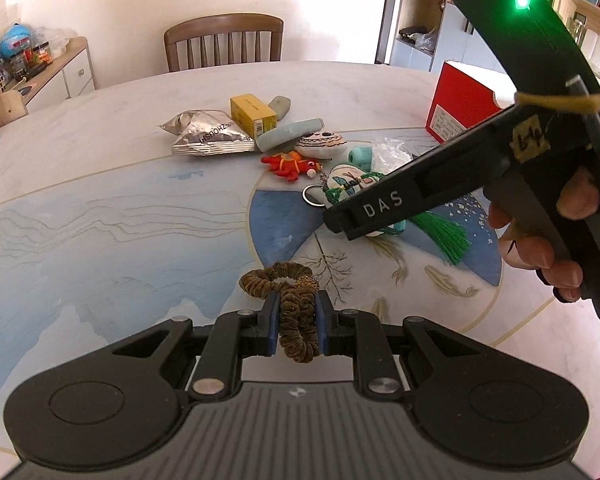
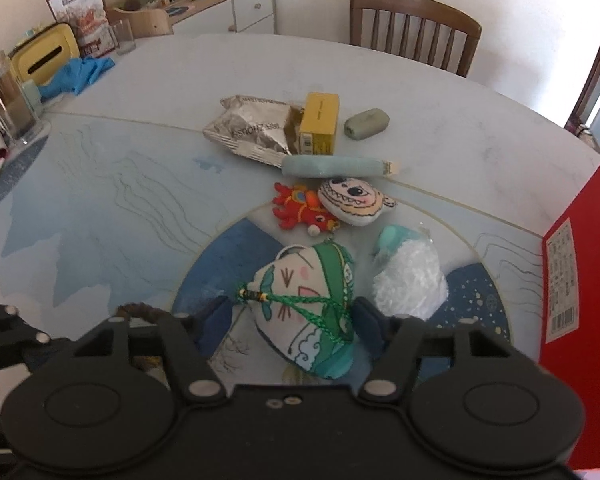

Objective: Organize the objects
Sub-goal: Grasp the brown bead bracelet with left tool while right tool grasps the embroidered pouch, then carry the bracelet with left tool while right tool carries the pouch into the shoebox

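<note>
My left gripper (image 1: 296,320) is shut on a brown velvet scrunchie (image 1: 288,300), held just above the table. My right gripper (image 2: 296,320) is open, its fingers on either side of a white-and-green plush charm (image 2: 304,292) with a green cord and tassel (image 1: 444,236); it also shows in the left wrist view (image 1: 344,182). I cannot tell if the pads touch it. Behind lie a red plush dragon (image 2: 300,210), a toothy plush face (image 2: 352,202), a light blue roll (image 2: 332,167), a silver foil bag (image 2: 252,128), a yellow box (image 2: 319,122) and a grey-green pebble-shaped thing (image 2: 366,124).
A red box (image 2: 576,280) stands at the table's right edge. A white fluffy thing with a teal piece (image 2: 408,276) lies beside the charm. A wooden chair (image 2: 416,28) is at the far side. A glass jar (image 2: 8,100), blue cloth (image 2: 80,74) and yellow case sit far left.
</note>
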The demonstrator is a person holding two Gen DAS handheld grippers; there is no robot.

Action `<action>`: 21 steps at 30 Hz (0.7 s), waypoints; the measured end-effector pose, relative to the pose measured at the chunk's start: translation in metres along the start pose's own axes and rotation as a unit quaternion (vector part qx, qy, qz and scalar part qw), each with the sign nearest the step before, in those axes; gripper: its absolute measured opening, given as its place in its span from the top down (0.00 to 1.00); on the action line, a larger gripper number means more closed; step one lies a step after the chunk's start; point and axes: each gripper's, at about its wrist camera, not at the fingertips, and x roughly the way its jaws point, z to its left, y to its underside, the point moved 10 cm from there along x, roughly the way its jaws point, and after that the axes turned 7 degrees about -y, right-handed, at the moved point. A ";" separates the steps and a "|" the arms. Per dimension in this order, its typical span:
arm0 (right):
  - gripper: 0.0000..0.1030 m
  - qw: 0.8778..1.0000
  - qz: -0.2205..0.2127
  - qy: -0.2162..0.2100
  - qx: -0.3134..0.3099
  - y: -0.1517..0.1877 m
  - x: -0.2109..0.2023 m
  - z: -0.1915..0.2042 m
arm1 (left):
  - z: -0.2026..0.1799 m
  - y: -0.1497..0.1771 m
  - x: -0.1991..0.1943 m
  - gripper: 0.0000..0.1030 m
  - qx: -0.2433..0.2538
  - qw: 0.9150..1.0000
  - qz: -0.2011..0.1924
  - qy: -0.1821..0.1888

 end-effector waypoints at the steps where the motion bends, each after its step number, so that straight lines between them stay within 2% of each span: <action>1: 0.52 1.000 -0.001 0.004 -0.002 0.000 -0.001 0.000 | 0.000 0.000 -0.001 0.83 0.000 1.000 -0.001 0.000; 5: 0.59 1.000 -0.005 0.000 0.006 0.002 -0.006 -0.001 | -0.002 -0.003 -0.003 0.83 0.003 1.000 -0.004 0.001; 9: 0.60 1.000 -0.014 -0.015 0.016 0.003 -0.022 0.001 | -0.007 -0.009 -0.010 0.83 0.006 1.000 -0.009 0.007; 14: 0.60 0.998 -0.030 -0.044 0.037 0.003 -0.059 0.001 | -0.019 -0.024 -0.028 0.83 0.025 0.999 -0.022 0.010; 21: 0.60 0.993 -0.062 -0.066 0.076 -0.001 -0.116 -0.019 | -0.047 -0.058 -0.058 0.83 0.037 0.998 -0.038 0.036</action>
